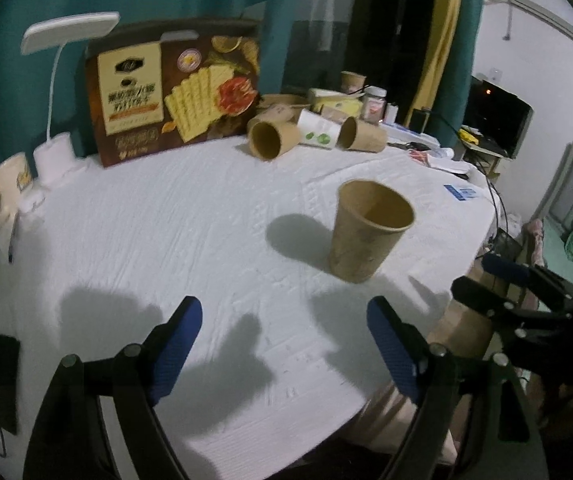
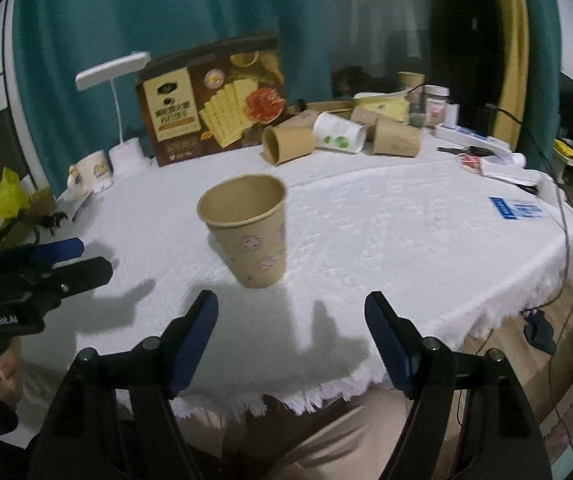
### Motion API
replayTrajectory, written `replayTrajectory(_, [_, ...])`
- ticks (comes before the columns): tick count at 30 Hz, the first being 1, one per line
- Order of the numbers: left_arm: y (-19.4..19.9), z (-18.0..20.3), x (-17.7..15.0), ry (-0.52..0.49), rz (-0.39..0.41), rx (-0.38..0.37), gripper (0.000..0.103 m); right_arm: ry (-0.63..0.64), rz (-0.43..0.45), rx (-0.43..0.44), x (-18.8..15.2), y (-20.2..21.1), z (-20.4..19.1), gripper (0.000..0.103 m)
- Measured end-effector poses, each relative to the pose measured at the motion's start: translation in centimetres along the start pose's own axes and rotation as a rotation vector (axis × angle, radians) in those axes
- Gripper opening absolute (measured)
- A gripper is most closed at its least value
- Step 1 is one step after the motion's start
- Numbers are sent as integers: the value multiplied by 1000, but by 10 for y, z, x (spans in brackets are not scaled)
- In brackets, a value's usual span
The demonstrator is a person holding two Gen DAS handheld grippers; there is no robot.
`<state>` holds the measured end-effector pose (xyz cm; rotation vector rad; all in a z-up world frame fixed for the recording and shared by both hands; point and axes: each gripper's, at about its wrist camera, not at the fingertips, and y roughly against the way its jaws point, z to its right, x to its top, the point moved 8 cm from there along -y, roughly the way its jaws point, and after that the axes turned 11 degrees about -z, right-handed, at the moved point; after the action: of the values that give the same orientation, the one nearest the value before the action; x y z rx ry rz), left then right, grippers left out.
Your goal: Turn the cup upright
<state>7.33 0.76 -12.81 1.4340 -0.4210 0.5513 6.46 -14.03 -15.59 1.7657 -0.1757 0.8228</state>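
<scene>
1. Left gripper [image 1: 284, 346]: jaws stand wide apart with nothing between them, only the bare white cloth and their shadows below. The blue-padded fingers [image 1: 174, 350] point down at a slant over the near part of the surface [image 1: 134, 240].
2. Right gripper [image 2: 291, 342]: jaws likewise parted and empty, blue pads facing each other above the fringed near edge of the cloth. In the left wrist view this gripper shows at the right edge, beyond the surface's rim; in the right wrist view the left gripper shows at the left edge.
3. Brown paper cup [image 1: 368, 230]: stands upright on the surface, mouth up, apart from both grippers and ahead of their jaws. Small pink printed marks show on its wall in the right wrist view. Its shadow falls to the left in the left wrist view.
4. Lying cups [image 1: 272, 138]: several brown paper cups and one white cup with green leaves [image 2: 338, 132] lie on their sides in a cluster at the far side of the surface, well apart from the upright cup.
5. Cracker box [image 1: 174, 92]: stands upright at the far edge, just left of the lying cups.
6. Desk lamp [image 1: 56, 80]: white, left of the box, with a mug [image 2: 92, 174] beside its base.
7. Teal curtain [image 2: 126, 12]: hangs behind the surface.
</scene>
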Motion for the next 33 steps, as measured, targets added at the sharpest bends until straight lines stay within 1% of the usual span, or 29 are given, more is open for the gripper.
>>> replayTrajectory(3, [8,8,5,-18,35,-9,85,-18,8,-23,-1,13,11,74])
replayTrajectory(7, [25,14,19,-42,115,-4,85,-50,39,-55,0,33,25,74])
replayTrajectory(12, [44,24,36,-74,171,-19,85,-96,76,-56,9,55,37,74])
replayTrajectory(18, [75,38,53,-130,253,-33,85,-97,142,-82,26,87,39,74])
replayTrajectory(23, [108,42,64,-164,366,-34,85,-66,205,-115,40,114,35,74])
replayTrajectory(24, [113,42,67,-165,380,-32,87,-60,215,-122,41,118,34,74])
replayTrajectory(25, [118,43,71,-167,395,-29,92,-55,226,-125,44,123,34,74])
replayTrajectory(27, [130,45,79,-177,427,-34,98,-48,250,-132,50,134,32,74])
replayTrajectory(33, [164,46,90,-163,521,-63,101,-7,336,-148,71,167,17,74])
